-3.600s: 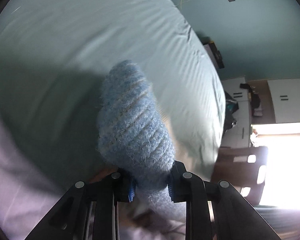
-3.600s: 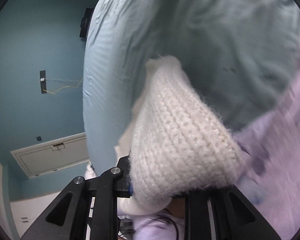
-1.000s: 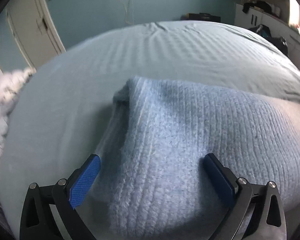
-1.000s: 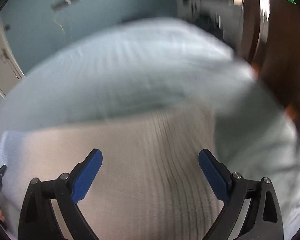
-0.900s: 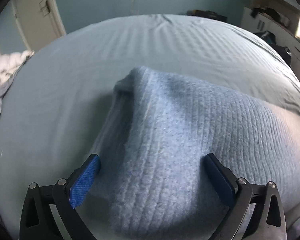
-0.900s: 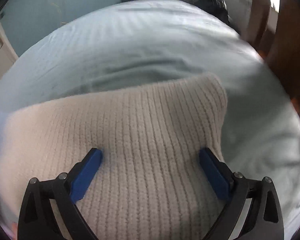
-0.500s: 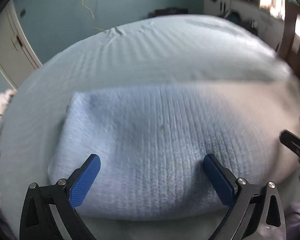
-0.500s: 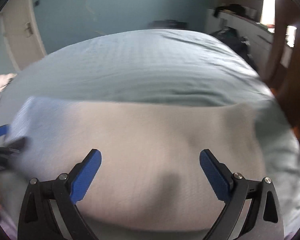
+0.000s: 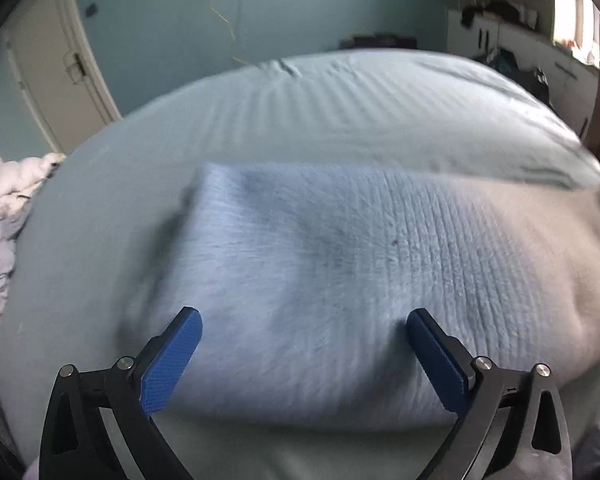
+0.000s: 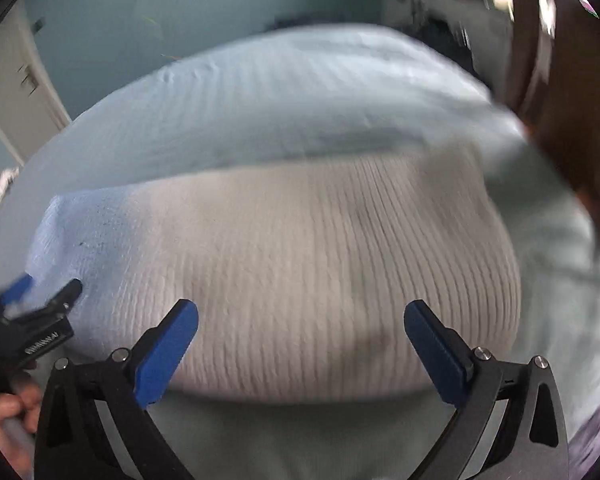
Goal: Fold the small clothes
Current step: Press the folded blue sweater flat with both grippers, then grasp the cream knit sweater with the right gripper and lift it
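While both claws gape, left claw (image 9: 304, 354), right claw (image 10: 300, 346), knit (image 10: 320, 264) flat on bed (image 9: 340, 100)

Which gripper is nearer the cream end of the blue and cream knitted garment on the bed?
Right. The right gripper hovers open directly over the cream end, while the left gripper sits open over the garment's blue end.

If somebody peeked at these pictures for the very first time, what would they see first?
Probably the fuzzy knit cloth spread flat on the pale bed sheet, blue on its left side and cream on its right. Next, the blue-padded left gripper and right gripper, each poised over its near edge with jaws wide open, holding nothing.
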`<state>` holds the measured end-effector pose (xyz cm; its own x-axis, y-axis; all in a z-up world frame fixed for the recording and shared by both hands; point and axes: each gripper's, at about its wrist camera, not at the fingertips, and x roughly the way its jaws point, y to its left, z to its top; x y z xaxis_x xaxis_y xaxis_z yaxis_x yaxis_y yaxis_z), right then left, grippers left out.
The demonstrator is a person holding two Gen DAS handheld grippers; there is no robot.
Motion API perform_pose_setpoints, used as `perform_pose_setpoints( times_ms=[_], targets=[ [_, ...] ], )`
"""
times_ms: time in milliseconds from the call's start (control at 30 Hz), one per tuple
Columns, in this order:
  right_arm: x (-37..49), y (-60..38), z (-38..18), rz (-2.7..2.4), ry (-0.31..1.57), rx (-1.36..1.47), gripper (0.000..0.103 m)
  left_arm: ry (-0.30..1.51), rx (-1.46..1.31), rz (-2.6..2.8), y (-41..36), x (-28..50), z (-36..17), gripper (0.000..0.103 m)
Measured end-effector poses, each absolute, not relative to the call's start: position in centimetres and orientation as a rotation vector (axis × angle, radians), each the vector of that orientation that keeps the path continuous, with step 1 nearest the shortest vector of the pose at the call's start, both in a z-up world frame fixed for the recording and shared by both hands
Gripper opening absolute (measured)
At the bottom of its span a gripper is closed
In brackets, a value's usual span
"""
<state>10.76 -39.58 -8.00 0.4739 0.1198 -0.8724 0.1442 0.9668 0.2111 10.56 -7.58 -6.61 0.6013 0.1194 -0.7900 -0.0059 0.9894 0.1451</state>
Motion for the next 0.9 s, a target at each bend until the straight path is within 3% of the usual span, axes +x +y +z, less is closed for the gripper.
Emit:
perform_pose_setpoints(
  times_ms=[133,333,567,900],
  targets=[
    [7.7,-44.4,-6.3,-0.064,1.035,0.503,0.101,0.857,0.139,0.062,-5.6,7.0,-2.5,0.103],
    [6.1,-48.1,-9.4,-0.073,1.052,0.851,0.101,0.874,0.023,0.072,-2.0,2.9,0.9,0.103],
    [6.3,-49.0,-16.1,-0.055,1.163,1.163,0.101,0.944,-0.119,0.050,0.7,4.3,-0.1,0.103],
    [9.5,-50.0,-18.6,-0.076,1.022,1.304,0.101,0.933,-0.111,0.057,2.3,4.9,0.1,0.103]
  ],
)
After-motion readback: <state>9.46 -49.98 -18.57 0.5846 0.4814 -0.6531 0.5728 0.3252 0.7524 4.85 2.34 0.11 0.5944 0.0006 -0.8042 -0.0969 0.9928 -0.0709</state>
